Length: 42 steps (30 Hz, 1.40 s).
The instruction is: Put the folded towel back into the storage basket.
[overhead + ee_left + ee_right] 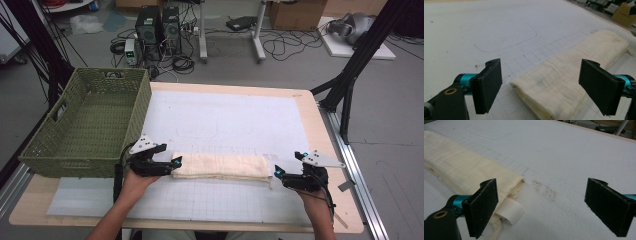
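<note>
**Two open hand-held grippers at the ends of a folded cloth**

Nearest the person, the left hand-held gripper [176, 162] sits at the left end of the cloth [221, 167], jaws spread wide with the cloth end between them, apparently not yet touching. The right hand-held gripper [278, 173] is just beside the right end, jaws also wide apart and holding nothing. The cloth is a long, cream, woven strip, folded flat on the white gridded mat [225, 125] over the wooden worktop [320, 130]. A small white tag [510, 213] curls from its right end. Farther left stands a green woven basket [135, 120] with nothing in it.
</note>
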### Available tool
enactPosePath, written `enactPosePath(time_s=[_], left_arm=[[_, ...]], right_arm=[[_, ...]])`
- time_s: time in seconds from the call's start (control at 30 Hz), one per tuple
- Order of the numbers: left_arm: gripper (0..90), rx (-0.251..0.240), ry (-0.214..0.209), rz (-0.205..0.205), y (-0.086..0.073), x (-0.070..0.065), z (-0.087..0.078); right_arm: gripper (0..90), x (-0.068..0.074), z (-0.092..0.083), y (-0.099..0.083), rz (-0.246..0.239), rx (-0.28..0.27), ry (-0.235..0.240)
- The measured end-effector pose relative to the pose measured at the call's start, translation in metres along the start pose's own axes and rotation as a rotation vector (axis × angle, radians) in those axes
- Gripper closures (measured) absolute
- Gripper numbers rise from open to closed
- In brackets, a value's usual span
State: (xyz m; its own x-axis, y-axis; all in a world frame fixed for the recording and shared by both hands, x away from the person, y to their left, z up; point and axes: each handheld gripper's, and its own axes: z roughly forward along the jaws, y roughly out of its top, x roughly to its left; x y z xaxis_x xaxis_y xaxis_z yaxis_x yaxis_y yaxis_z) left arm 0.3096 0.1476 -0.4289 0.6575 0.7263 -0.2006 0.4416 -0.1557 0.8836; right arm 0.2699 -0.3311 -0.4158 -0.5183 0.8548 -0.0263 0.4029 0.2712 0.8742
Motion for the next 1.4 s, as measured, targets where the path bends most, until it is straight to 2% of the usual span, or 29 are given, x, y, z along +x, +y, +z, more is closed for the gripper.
enactPosePath(time_s=[0.13,0.23,0.37,0.67,0.93,1.23,1.33,1.4], left_arm=[[25.3,0.039,0.004,-0.011,-0.003,0.002,0.001],[31.0,0.071,-0.009,-0.016,-0.006,0.004,0.001],[37.0,0.114,-0.008,-0.001,-0.008,0.004,0.003],[39.8,0.189,-0.009,0.002,-0.016,0.000,0.008],[41.2,0.210,-0.002,0.012,-0.020,-0.005,0.011],[41.9,0.228,0.038,0.082,-0.022,-0.017,0.011],[46.1,0.226,0.034,0.097,-0.022,-0.019,0.011],[54.4,0.221,0.016,0.111,-0.022,-0.022,0.012]], right_arm=[[11.0,0.001,0.002,0.000,-0.002,0.005,0.011],[11.0,0.002,0.004,0.000,-0.003,0.005,0.017],[11.0,0.003,0.006,0.000,-0.003,0.010,0.025],[11.0,0.002,0.006,-0.001,0.001,0.014,0.034],[11.0,0.004,0.007,0.000,-0.014,0.011,0.049],[11.0,0.004,0.008,-0.001,-0.012,0.014,0.057],[11.0,0.005,0.009,-0.001,-0.012,0.023,0.065],[11.1,0.005,0.009,-0.001,-0.017,0.021,0.068]])
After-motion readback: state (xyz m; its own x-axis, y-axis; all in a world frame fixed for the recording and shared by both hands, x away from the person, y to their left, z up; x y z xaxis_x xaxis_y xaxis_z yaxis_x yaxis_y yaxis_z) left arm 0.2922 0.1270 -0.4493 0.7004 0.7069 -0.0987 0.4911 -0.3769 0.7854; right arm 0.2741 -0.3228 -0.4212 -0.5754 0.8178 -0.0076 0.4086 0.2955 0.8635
